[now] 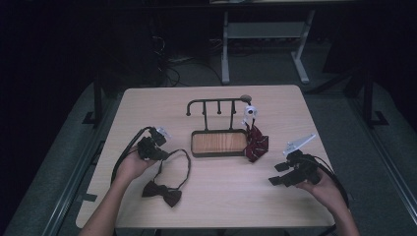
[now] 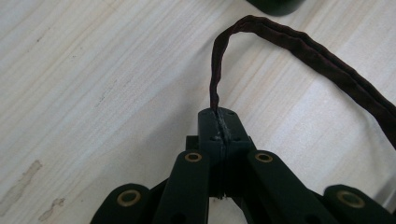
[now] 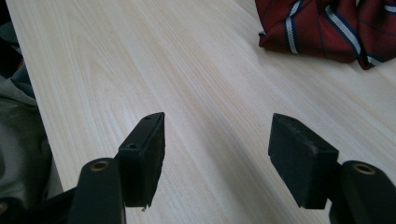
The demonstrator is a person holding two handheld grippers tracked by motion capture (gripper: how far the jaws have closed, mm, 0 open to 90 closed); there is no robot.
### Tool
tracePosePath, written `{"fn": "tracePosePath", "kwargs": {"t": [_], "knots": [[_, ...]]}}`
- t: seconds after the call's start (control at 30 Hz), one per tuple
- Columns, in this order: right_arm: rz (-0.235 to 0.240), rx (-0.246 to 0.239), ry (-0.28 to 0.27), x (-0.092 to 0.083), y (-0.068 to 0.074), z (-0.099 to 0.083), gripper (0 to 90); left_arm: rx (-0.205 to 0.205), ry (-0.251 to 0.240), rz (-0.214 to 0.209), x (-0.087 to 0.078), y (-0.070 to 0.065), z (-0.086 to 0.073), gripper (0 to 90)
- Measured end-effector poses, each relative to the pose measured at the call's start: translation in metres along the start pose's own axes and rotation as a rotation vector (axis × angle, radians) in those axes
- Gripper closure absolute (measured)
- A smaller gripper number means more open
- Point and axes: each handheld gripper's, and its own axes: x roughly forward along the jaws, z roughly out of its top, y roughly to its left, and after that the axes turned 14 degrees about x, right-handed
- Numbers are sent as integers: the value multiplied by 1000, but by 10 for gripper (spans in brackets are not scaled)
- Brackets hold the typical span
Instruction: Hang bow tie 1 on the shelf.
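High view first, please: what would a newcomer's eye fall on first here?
Probably the dark bow tie at the table's front left, its strap pinched in the shut left gripper. Next, the black hook stand in the middle, a red striped tie beside it. The right gripper hovers open at the front right.

we count: bow ties 2 – dark one [image 1: 162, 192], red striped one [image 1: 256, 143] | hook rack on wooden tray 1 [image 1: 219, 142] | tongs 2 – left [image 1: 156, 146], right [image 1: 282, 173] | counter 1 [image 1: 216, 206]
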Motion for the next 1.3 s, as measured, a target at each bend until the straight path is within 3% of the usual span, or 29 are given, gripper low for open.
{"fn": "tracePosePath", "kwargs": {"t": [0.43,0.5,0.63,1.0,1.3], "knots": [[5,6,7,2,-3,0,355,38,8,-15,-10,-4,3,898],[3,8,7,1,-4,0,355,36,-20,-30,-15,-5,4,898],[7,13,4,0,-4,0,355,44,-25,-26,-19,-7,5,898],[2,4,12,3,-4,1,349,115,-55,-19,-43,-17,11,899],[-3,9,12,2,-6,0,346,124,-78,-36,-56,-20,12,900]]}}
